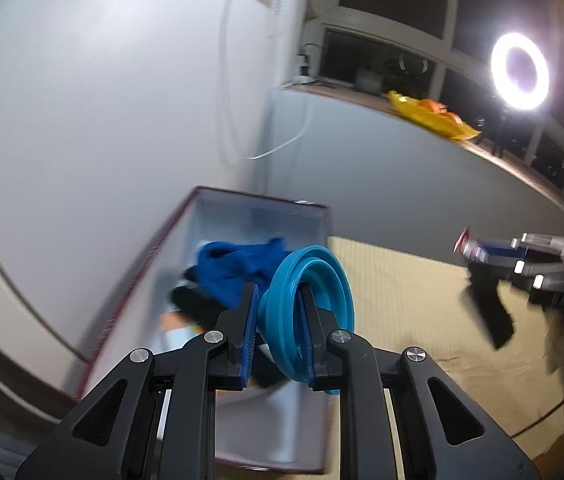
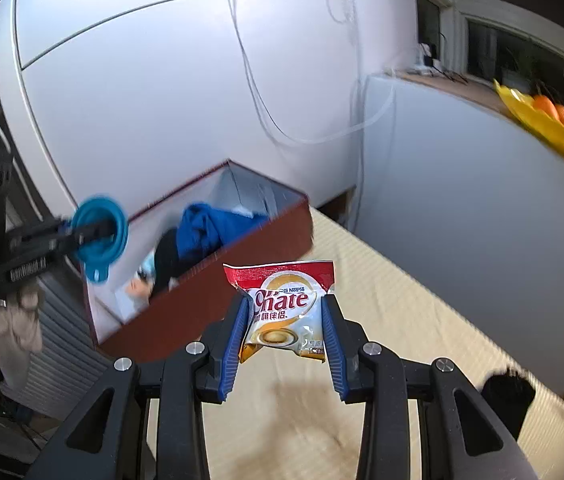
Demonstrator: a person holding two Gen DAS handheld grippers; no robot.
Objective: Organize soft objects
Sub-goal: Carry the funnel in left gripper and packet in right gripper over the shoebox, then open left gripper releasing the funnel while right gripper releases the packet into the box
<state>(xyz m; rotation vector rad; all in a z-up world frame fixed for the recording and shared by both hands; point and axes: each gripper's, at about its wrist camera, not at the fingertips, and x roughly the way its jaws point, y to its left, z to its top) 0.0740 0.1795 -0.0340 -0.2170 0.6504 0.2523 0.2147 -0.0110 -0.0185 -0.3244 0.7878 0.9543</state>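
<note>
Our left gripper (image 1: 278,312) pinches the blue funnel (image 1: 309,308) above the red box (image 1: 242,360) holding blue cloth (image 1: 238,268), while our right gripper (image 2: 285,320) clamps the creamer packet (image 2: 283,308) just right of it.

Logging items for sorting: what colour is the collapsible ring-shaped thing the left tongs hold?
Teal blue collapsible silicone funnel; clearest in the left wrist view.

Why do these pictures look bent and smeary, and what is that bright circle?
Left wrist view: a fisheye lens bows the walls; the circle is a ring light, glaring white; the other tongs are motion-blurred, while the blue collapsible funnel stays fairly sharp. Right wrist view: the Nestle creamer sachet reads clearly; the yellow bag at the edge is smeared.
</note>
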